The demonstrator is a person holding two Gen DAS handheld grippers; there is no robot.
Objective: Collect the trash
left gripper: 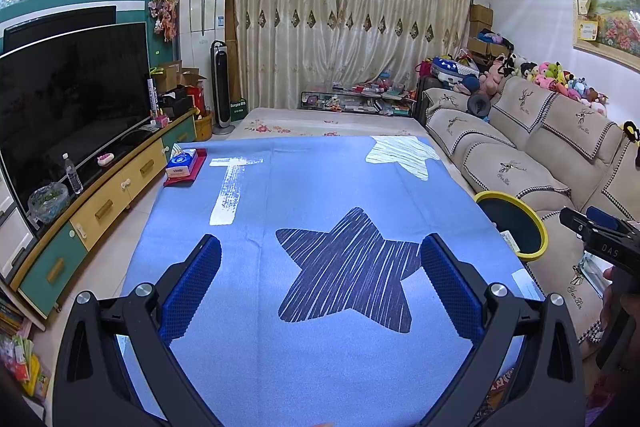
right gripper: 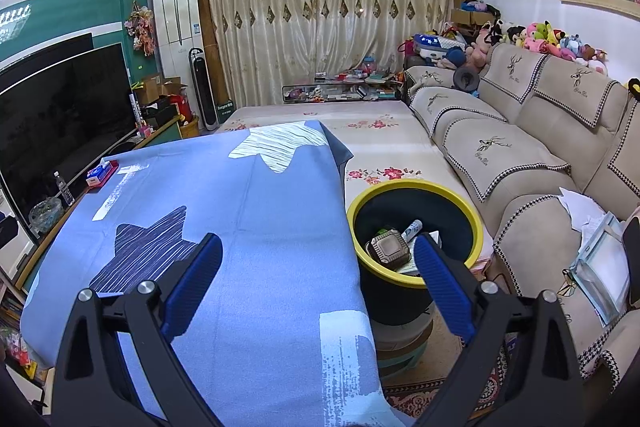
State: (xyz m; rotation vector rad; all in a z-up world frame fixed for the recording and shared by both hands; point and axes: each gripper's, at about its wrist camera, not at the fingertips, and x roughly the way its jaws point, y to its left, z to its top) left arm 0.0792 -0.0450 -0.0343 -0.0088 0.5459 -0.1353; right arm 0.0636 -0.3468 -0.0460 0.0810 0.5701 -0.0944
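Observation:
A dark bin with a yellow rim (right gripper: 416, 195) stands to the right of the blue star-patterned table (right gripper: 256, 227); it also shows in the left wrist view (left gripper: 536, 227). Inside it lie a brown-grey package (right gripper: 388, 247), a white tube (right gripper: 412, 229) and some paper. My left gripper (left gripper: 320, 279) is open and empty over the dark star on the cloth (left gripper: 352, 267). My right gripper (right gripper: 318, 275) is open and empty, above the table's right edge, its right finger (right gripper: 440, 283) in front of the bin. The right gripper's body shows at the right edge of the left wrist view (left gripper: 600, 239).
A tissue box on a red tray (left gripper: 186, 165) sits at the table's far left corner. A TV cabinet (left gripper: 100, 203) with a bottle (left gripper: 73, 175) runs along the left. A beige sofa (right gripper: 520, 155) with papers (right gripper: 600, 247) lies to the right.

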